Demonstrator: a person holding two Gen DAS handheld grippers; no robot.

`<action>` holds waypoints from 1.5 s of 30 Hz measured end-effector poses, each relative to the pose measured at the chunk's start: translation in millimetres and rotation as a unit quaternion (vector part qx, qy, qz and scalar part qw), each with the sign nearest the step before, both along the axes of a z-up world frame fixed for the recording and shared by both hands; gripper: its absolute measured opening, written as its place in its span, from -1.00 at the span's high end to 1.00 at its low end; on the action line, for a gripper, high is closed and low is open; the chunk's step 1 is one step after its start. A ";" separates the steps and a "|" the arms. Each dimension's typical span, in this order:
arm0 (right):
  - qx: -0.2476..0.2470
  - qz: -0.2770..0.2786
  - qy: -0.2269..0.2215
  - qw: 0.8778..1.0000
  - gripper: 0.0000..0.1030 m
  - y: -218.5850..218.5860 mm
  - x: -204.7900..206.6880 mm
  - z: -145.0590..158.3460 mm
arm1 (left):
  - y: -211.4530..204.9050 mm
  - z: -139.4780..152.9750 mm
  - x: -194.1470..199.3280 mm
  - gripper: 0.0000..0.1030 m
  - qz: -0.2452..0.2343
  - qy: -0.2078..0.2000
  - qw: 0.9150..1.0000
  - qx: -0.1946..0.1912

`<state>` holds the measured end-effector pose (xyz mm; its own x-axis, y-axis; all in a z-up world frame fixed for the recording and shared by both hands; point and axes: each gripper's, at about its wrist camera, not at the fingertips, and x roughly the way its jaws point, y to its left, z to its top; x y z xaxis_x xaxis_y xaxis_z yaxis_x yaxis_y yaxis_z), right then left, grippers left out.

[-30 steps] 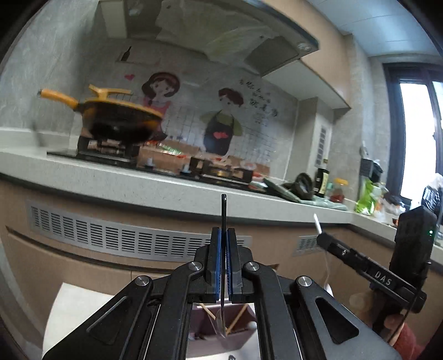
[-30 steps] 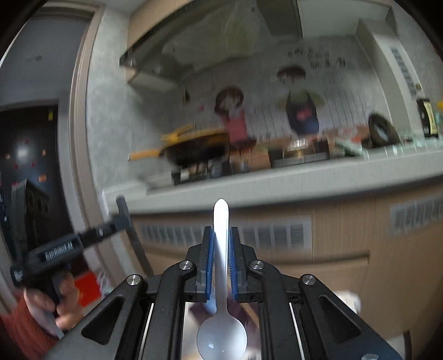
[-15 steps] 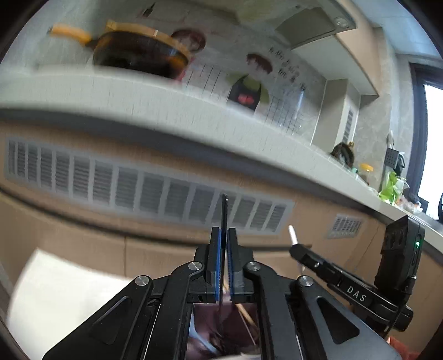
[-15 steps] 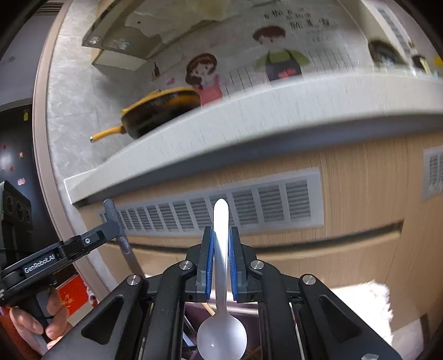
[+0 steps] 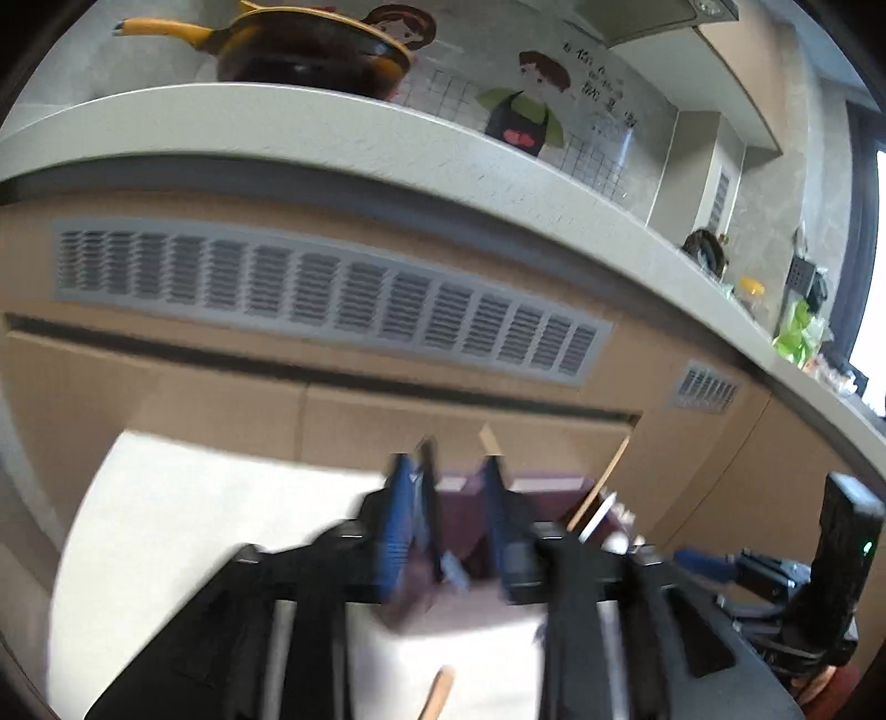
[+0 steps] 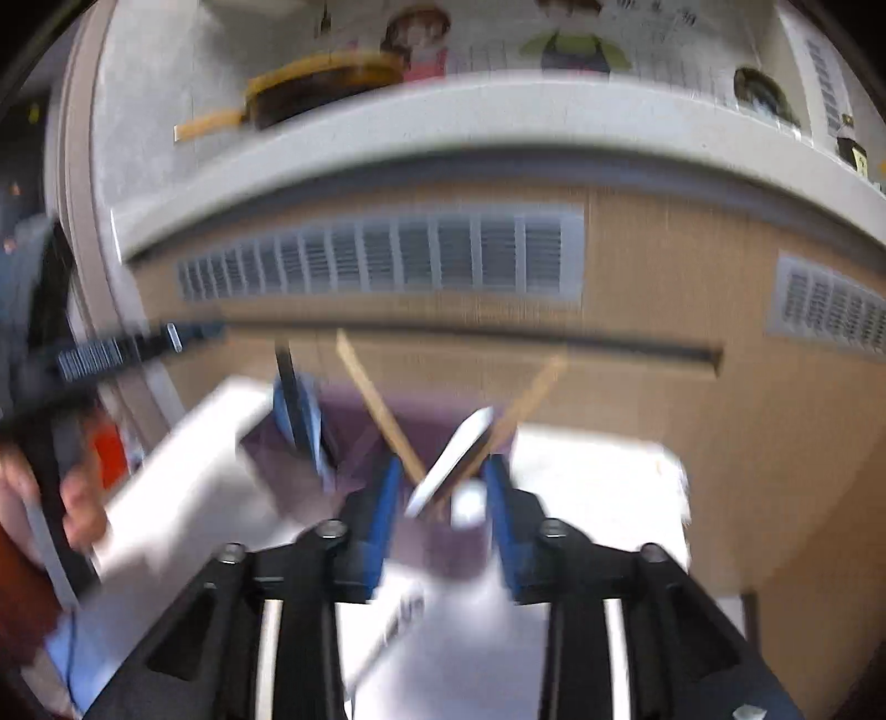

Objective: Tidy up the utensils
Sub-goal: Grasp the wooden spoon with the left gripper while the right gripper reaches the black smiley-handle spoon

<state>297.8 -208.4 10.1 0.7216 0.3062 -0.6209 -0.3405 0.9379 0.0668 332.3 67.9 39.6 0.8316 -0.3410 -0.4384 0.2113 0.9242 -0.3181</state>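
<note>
A purple utensil holder (image 5: 531,487) (image 6: 410,426) stands on a white table (image 5: 221,509). My left gripper (image 5: 451,526) is open just above it, and the black utensil (image 5: 427,498) stands loose by its left finger. My right gripper (image 6: 440,504) is open over the holder. The white spoon (image 6: 454,459) leans in the holder between two wooden sticks (image 6: 382,410), free of my pads. The left gripper's blue finger (image 6: 296,410) and the black utensil show at the holder's left side in the right wrist view. Both views are blurred.
A wooden cabinet front (image 5: 332,387) with grey vents stands right behind the table, under a grey counter (image 5: 387,127) with a yellow-handled pan (image 5: 310,50). A wooden stick (image 5: 437,692) lies on the table near me. The other hand-held gripper (image 5: 803,581) is low right.
Both grippers dropped toward the holder and opened. The black utensil left my left jaws and the white spoon left my right jaws; both now stand in or at the holder.
</note>
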 end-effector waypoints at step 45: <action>0.011 -0.041 0.073 0.996 0.91 -8.3 -58.3 -55.6 | -31.8 -124.4 -41.1 0.36 -0.088 0.223 0.963 0.121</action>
<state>239.4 -216.7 -45.5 0.6470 0.2642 -0.7153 -0.2478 0.9600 0.1305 291.2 36.0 -84.8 0.4813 -0.3026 -0.8226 0.2631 0.9451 -0.1937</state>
